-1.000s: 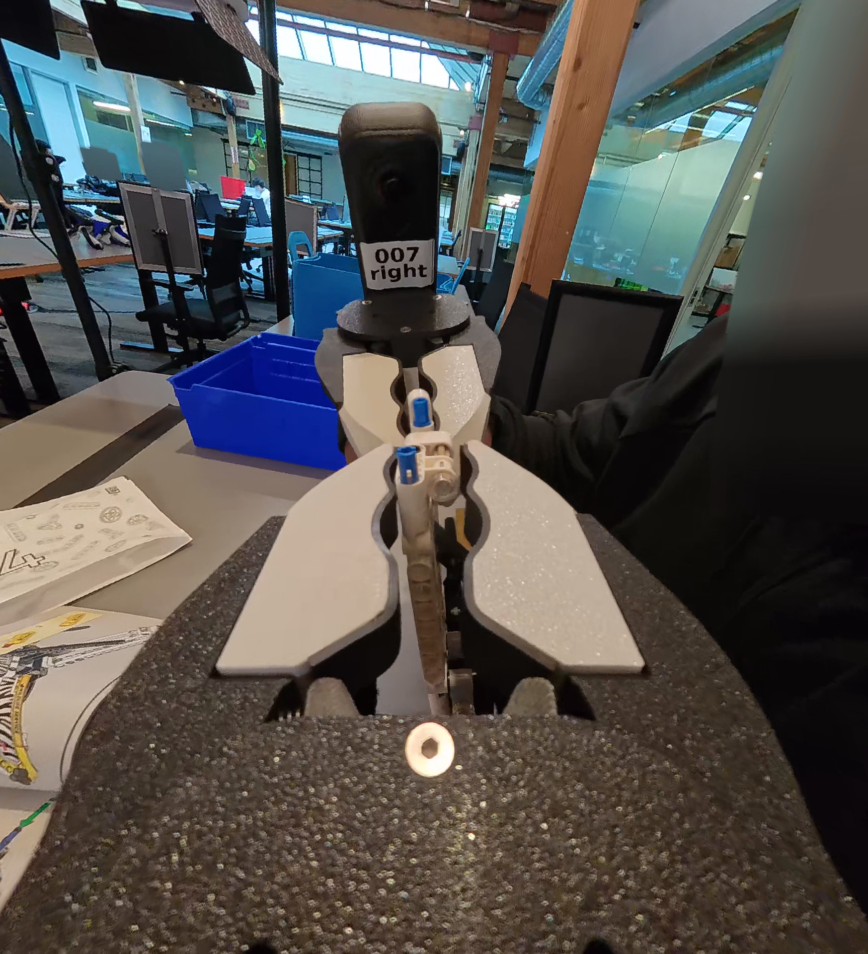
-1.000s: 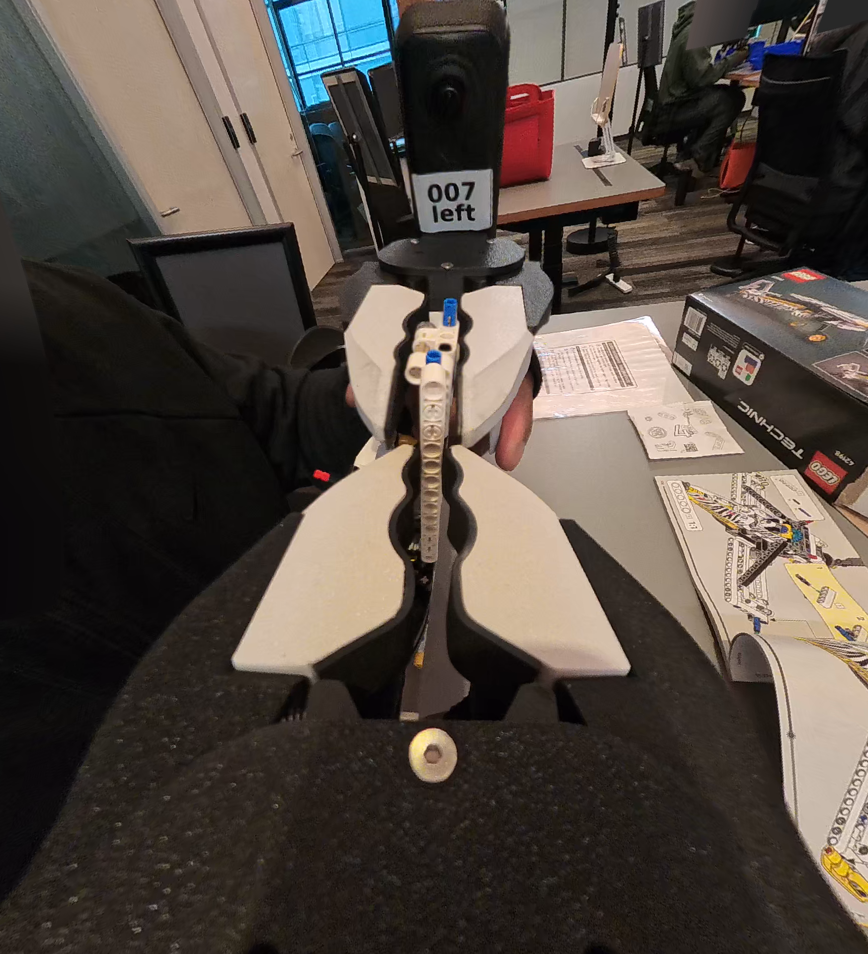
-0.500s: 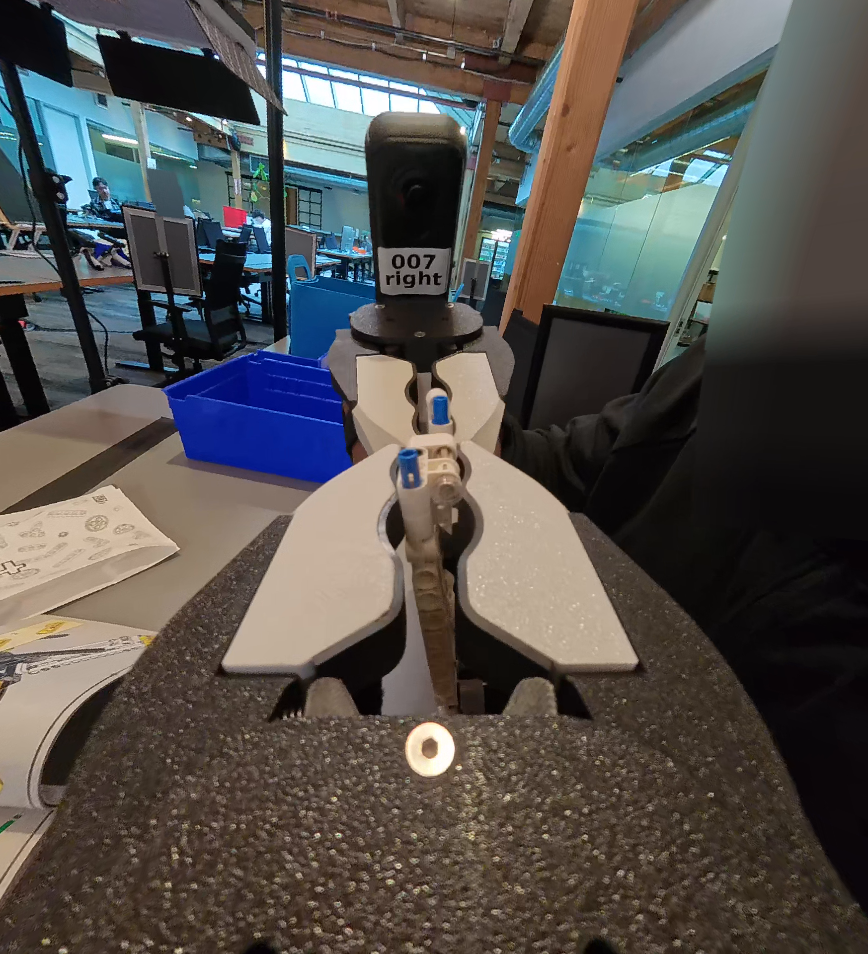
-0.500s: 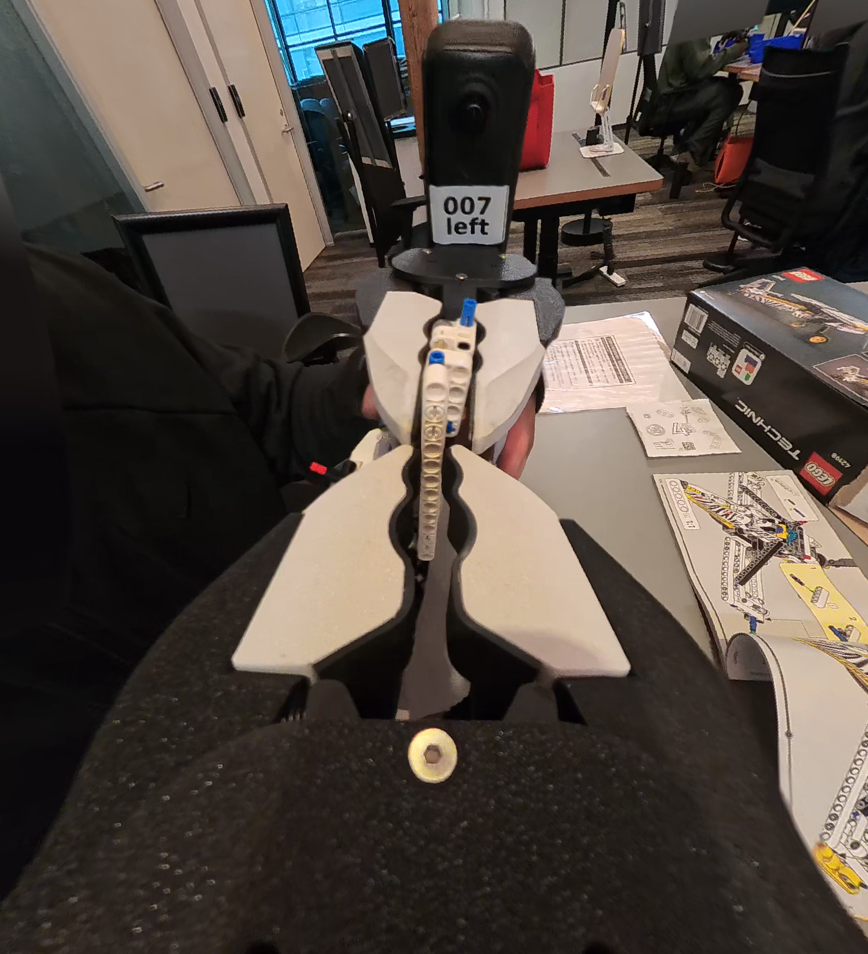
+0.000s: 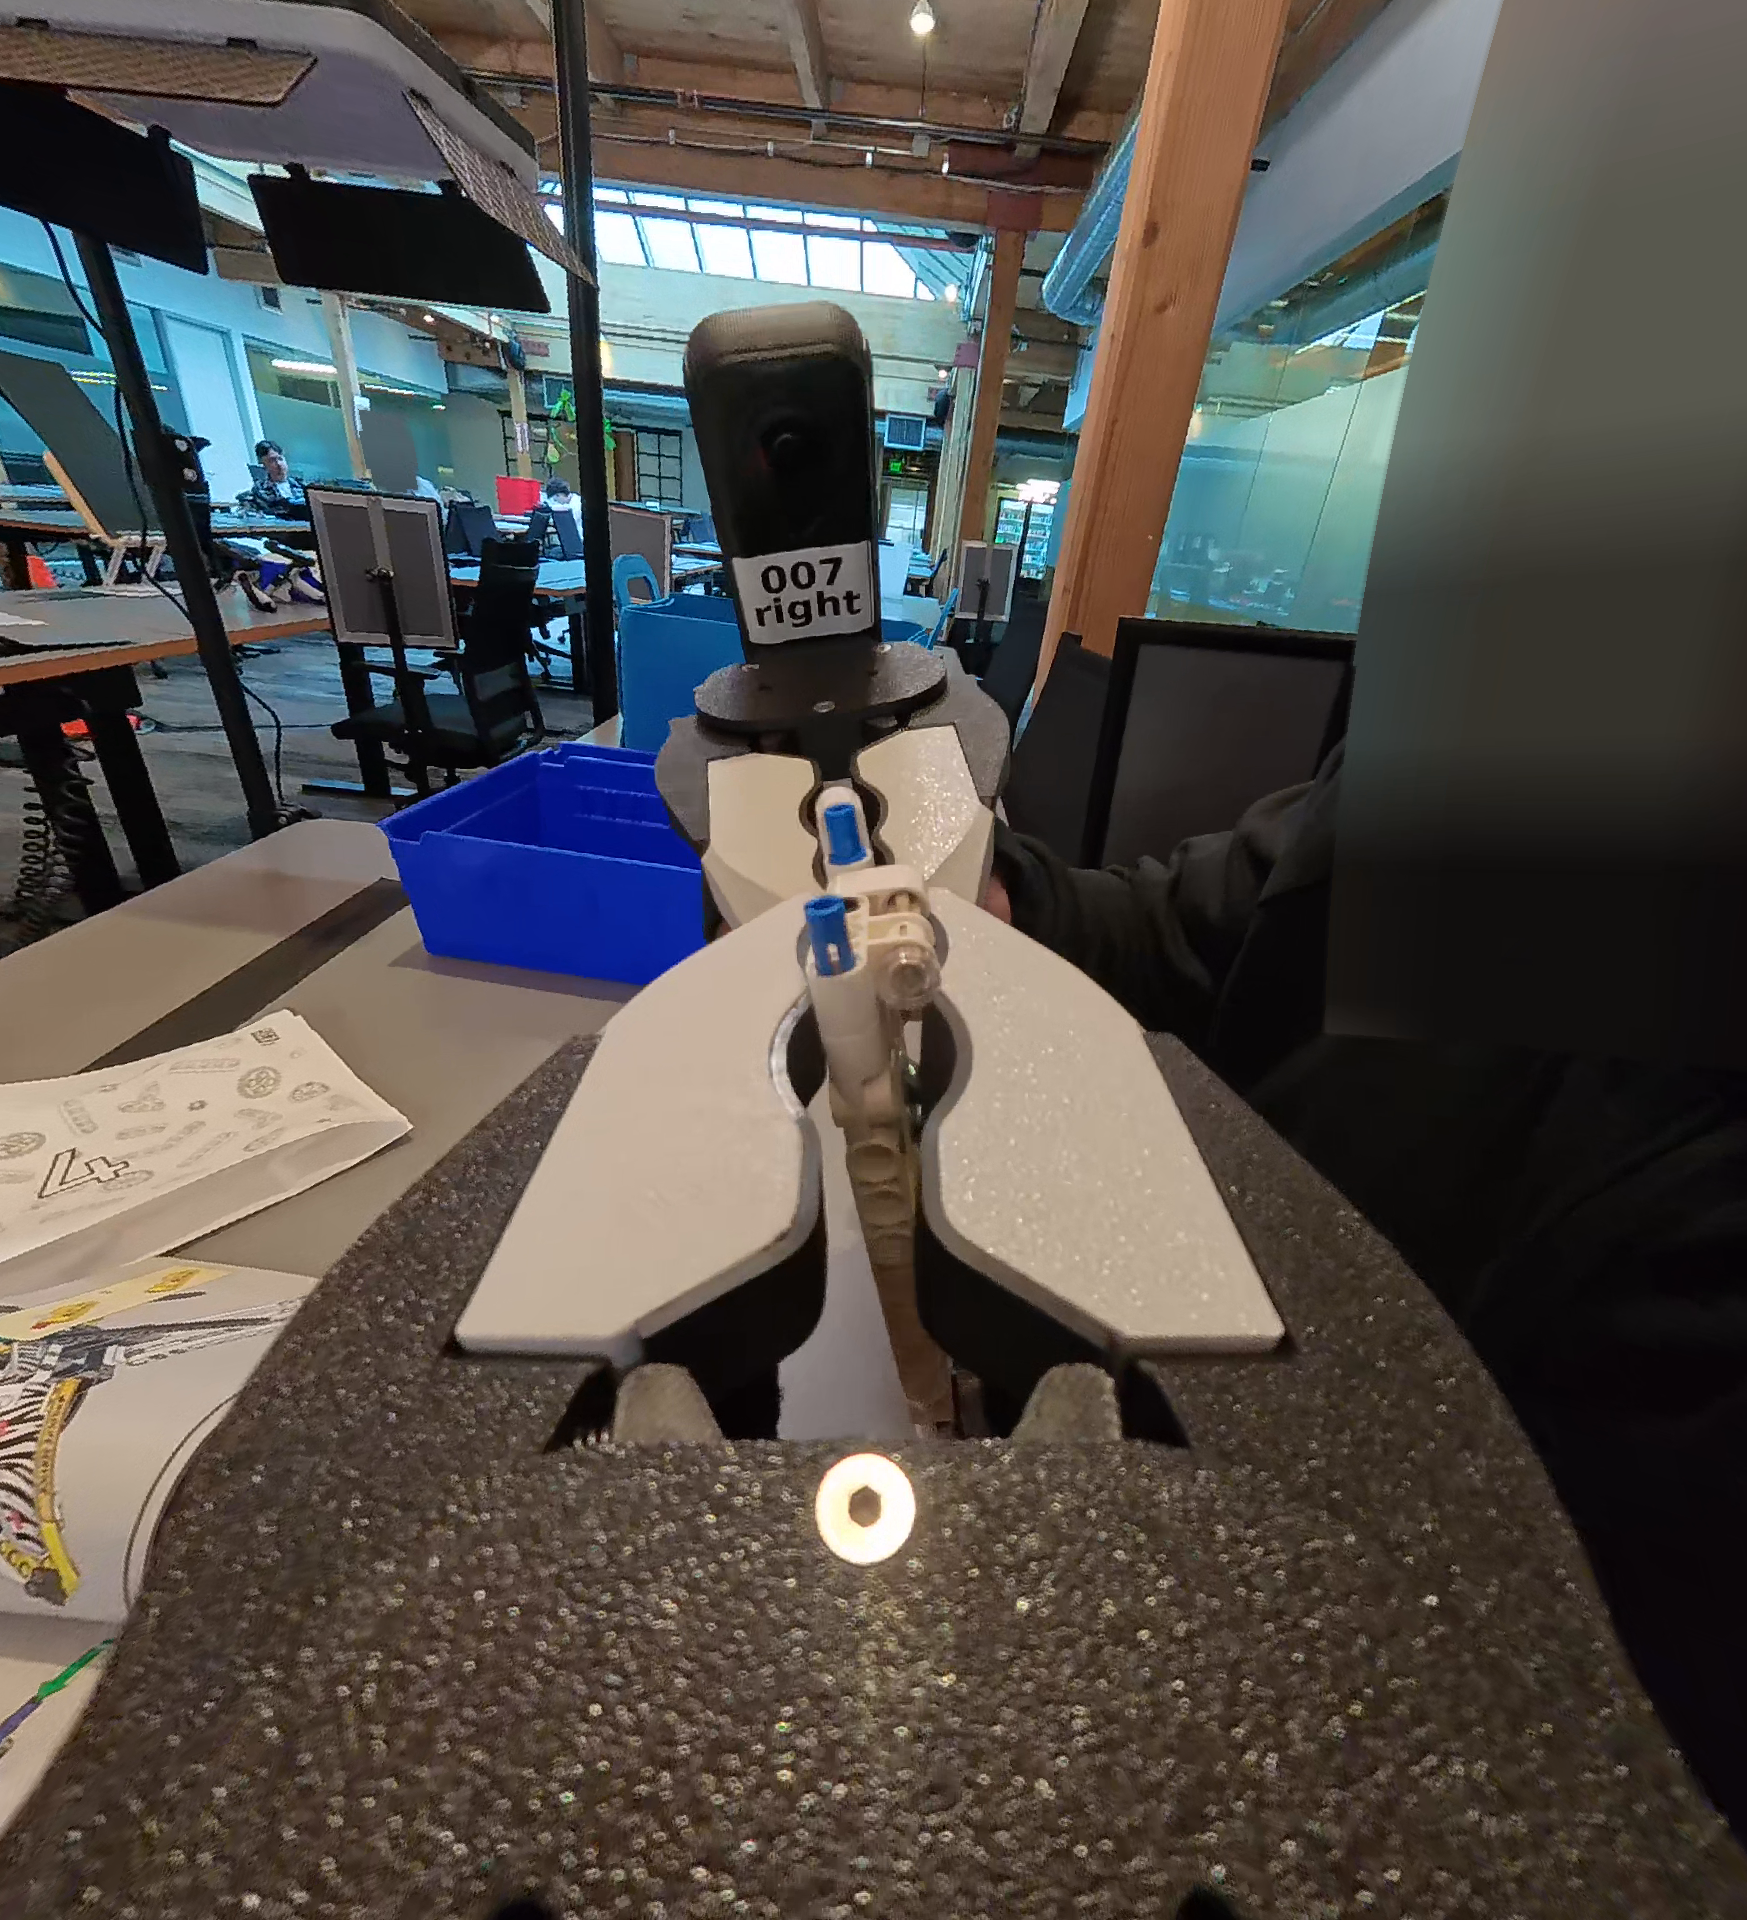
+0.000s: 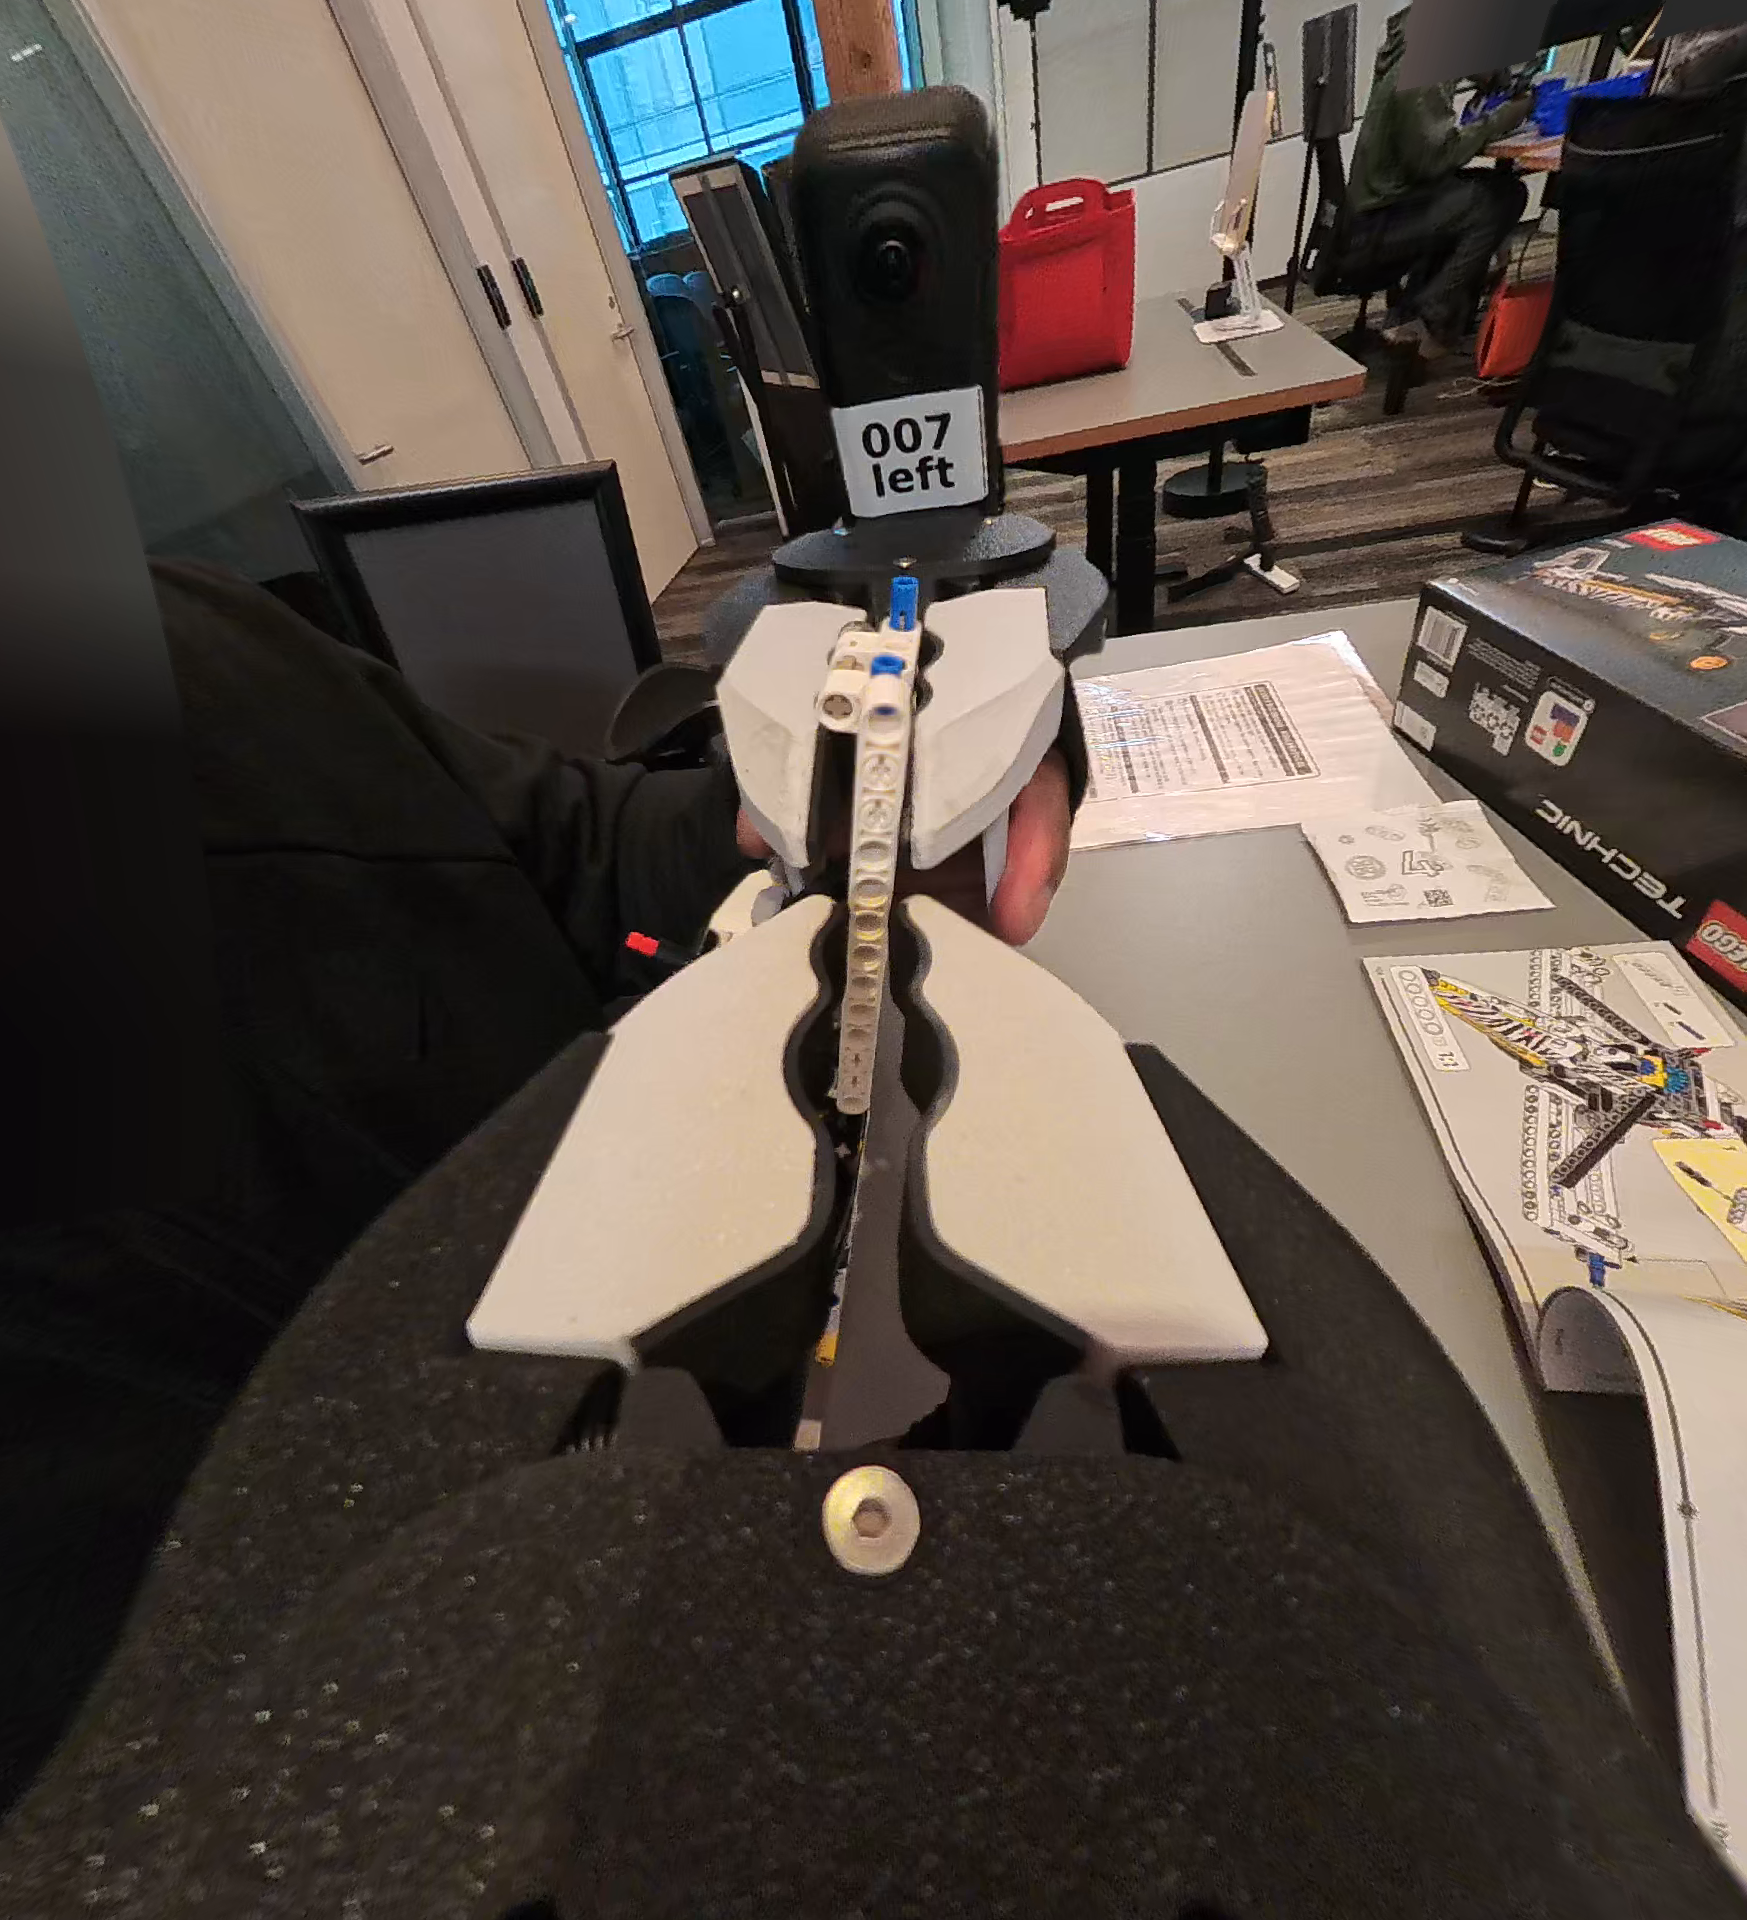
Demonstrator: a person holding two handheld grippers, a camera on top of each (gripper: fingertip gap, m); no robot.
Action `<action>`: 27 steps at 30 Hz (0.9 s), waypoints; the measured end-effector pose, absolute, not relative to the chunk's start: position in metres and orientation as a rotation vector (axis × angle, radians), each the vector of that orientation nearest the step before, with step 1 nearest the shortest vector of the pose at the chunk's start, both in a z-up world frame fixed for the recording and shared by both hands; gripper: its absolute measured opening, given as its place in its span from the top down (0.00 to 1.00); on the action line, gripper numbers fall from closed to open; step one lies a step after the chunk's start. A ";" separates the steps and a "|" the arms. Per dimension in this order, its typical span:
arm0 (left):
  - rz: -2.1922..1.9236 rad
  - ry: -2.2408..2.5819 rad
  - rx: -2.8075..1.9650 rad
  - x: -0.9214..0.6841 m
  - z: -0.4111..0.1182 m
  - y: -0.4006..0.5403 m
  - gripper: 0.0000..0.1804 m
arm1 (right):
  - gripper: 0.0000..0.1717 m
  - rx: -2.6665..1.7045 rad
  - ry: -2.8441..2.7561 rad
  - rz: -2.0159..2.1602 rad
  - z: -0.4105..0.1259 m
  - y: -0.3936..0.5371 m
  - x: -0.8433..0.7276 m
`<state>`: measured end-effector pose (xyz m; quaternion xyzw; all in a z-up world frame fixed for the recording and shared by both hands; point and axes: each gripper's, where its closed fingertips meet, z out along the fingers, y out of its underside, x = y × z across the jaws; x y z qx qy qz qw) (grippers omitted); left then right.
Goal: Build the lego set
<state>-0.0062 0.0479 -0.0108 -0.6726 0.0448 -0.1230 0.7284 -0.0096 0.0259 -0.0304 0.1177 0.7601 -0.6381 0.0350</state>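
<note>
**Two tools meet nose to nose on one white beam**

A long white perforated beam (image 6: 874, 883) runs between the two tools, held up off the counter (image 6: 1191, 966). At its far end in the right wrist view sits a small white connector block (image 5: 884, 914) carrying two blue pins (image 5: 827, 930), one upright beside the block and one poking out further along.

The right tool (image 6: 871, 914) is clenched on the beam: both pale fingers (image 6: 744, 1039) press its narrow sides near the scalloped tips, and the beam passes straight out ahead. The left tool (image 5: 874, 977) faces it head on and is closed around the beam's pin-bearing end. From the right wrist view, one of its fingers lies against the beam's side while a dark slot shows on the other side, so whether both pads press cannot be told. A hand (image 6: 1030, 862) in a dark sleeve grips the left tool from behind.

On the counter, a blue bin (image 5: 536, 883) stands just behind the right tool. A sheet printed with part outlines (image 5: 121, 1143) and an open instruction booklet (image 6: 1627, 1143) lie flat nearby. A dark boxed building set (image 6: 1627, 748) rests at the counter's edge, with a printed paper (image 6: 1222, 727) beside it.
</note>
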 end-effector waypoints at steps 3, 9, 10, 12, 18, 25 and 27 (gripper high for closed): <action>-0.271 0.096 -1.484 -0.006 -0.011 0.048 0.93 | 0.96 0.366 2.364 -1.966 -0.031 0.025 -0.011; -0.307 0.073 -1.485 -0.005 -0.013 0.050 0.95 | 0.96 0.361 2.393 -1.970 -0.031 0.025 -0.010; -0.307 0.075 -1.483 -0.005 -0.013 0.050 0.96 | 0.96 0.361 2.401 -1.972 -0.031 0.025 -0.010; -0.317 0.078 -1.482 -0.004 -0.013 0.049 0.96 | 0.96 0.355 2.400 -1.971 -0.030 0.024 -0.008; -0.373 0.049 -1.470 -0.004 -0.013 0.048 0.96 | 0.96 0.377 2.406 -1.965 -0.031 0.022 -0.009; -0.323 0.075 -1.501 0.001 -0.012 0.050 0.96 | 0.96 0.359 2.388 -1.938 -0.030 0.024 -0.005; -0.315 0.091 -1.500 0.004 -0.011 0.050 0.96 | 0.96 0.343 2.373 -1.928 -0.030 0.024 -0.003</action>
